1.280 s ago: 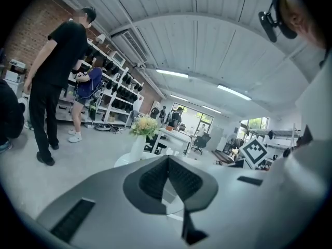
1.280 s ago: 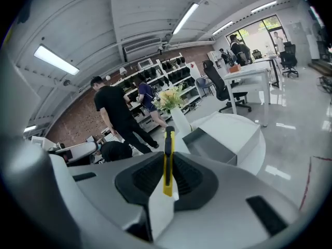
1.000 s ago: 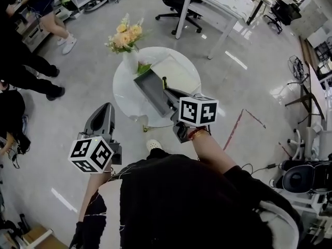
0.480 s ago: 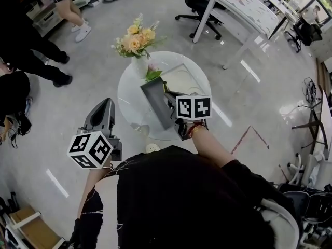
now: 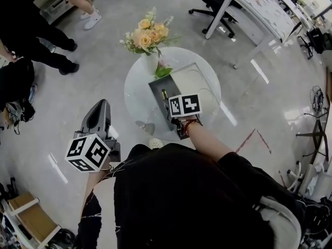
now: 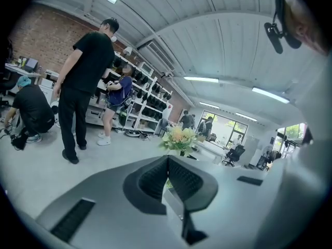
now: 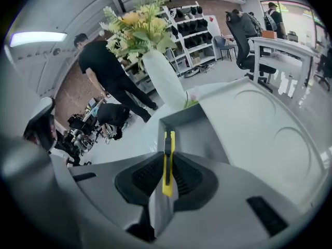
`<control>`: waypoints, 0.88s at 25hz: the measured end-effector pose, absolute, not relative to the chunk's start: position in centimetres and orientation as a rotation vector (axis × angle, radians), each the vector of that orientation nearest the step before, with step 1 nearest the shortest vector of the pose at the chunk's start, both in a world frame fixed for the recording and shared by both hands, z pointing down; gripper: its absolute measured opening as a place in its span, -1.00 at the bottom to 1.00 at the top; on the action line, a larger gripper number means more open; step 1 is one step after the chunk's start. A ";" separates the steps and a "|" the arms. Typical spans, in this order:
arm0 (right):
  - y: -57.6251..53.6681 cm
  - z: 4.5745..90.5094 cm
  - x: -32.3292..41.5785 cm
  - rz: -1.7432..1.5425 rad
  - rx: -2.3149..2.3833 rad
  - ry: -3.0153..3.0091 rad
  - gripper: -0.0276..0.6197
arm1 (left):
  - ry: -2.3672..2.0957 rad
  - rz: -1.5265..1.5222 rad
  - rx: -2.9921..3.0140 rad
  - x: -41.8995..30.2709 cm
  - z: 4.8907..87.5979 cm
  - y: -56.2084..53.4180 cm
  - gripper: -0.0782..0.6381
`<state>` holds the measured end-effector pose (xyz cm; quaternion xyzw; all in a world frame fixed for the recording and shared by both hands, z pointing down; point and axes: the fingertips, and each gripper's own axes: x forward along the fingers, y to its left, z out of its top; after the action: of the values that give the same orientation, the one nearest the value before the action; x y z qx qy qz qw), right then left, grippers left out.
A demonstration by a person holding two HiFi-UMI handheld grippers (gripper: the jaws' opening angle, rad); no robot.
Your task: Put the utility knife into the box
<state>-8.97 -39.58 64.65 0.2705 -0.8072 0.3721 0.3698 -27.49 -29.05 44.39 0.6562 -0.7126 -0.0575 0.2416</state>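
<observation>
The right gripper [image 7: 167, 158] pinches the yellow utility knife [image 7: 167, 165] upright between its fingers [image 7: 148, 178], with the knife's tip above the open grey box [image 7: 205, 136]. The box sits beside the flower vase [image 5: 150, 64] and runs toward the near edge of the round table [image 5: 136, 95]. The left gripper [image 6: 167, 162] is off the table's left edge, its fingers pressed together with nothing between them.

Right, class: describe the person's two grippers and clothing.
The left gripper and right gripper: grey plastic bodies, ribbed black pads inside the jaws, each bearing a white cube with black square markers; black top, red wristband on the right wrist.
</observation>
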 end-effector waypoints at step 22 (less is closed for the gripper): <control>-41.0 70.8 -7.4 0.921 0.785 -1.796 -0.73 | -2.017 -0.129 1.688 -30.6 45.2 -29.1 -0.75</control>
<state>-7.44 -41.02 70.77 0.3201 -0.7325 0.3756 0.4688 -30.58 -29.12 45.19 0.6205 -0.7412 -0.0474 0.2515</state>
